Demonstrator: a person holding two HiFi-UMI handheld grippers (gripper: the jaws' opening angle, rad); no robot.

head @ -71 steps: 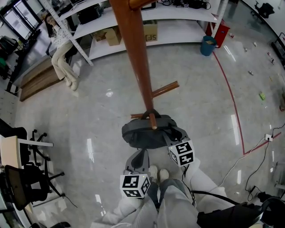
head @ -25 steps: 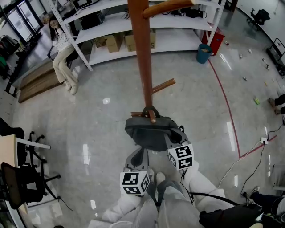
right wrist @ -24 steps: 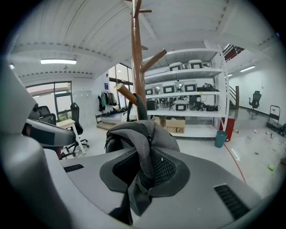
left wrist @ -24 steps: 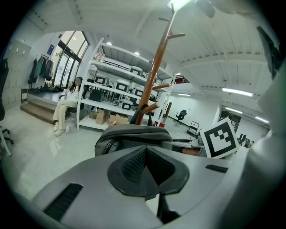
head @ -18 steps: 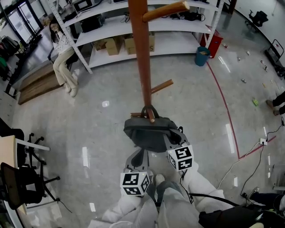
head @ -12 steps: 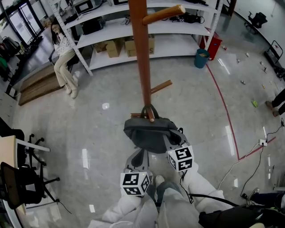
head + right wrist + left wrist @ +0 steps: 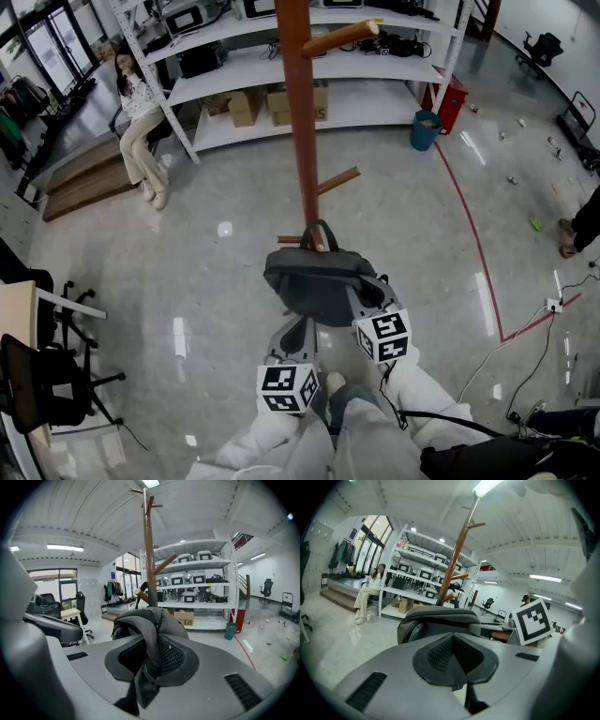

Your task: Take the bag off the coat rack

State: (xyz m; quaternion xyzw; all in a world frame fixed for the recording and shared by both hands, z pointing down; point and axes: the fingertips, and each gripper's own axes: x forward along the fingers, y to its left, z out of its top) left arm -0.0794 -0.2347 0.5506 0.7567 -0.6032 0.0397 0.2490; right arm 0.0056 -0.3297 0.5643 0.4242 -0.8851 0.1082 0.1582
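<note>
The bag [image 7: 314, 281] is still hanging on the coat rack [image 7: 302, 141], so the main part of the task is not yet done. Its handle loop [image 7: 317, 231] is sitting over a low peg [image 7: 320, 246], ahead of and above both sets of fingers.

The grasp looks finished. The right gripper [image 7: 157, 654] is pinching a padded mesh fold of the bag [image 7: 146, 623] between its fingers, with a dark strap trailing down below them. The left gripper [image 7: 453, 656] is holding its fingers pressed together with nothing between them. From there the bag [image 7: 436, 619] is lying just beyond the fingertips and is not touching them. In the head view the left gripper [image 7: 295, 330] is waiting under the bag's near edge, while the right gripper [image 7: 364, 300] is reaching into the side of the bag.

What is left, as I judge it, is raising the handle loop up the peg and drawing it off the free end, then bringing the bag away from the pole.

The bag's long axis is running roughly level and crosswise to both sets of fingers, from the left fingers' side over to the right fingers' side. Its top, with the handle, is pointing up and away from the fingers toward the peg, and its body is sagging below that.
</note>
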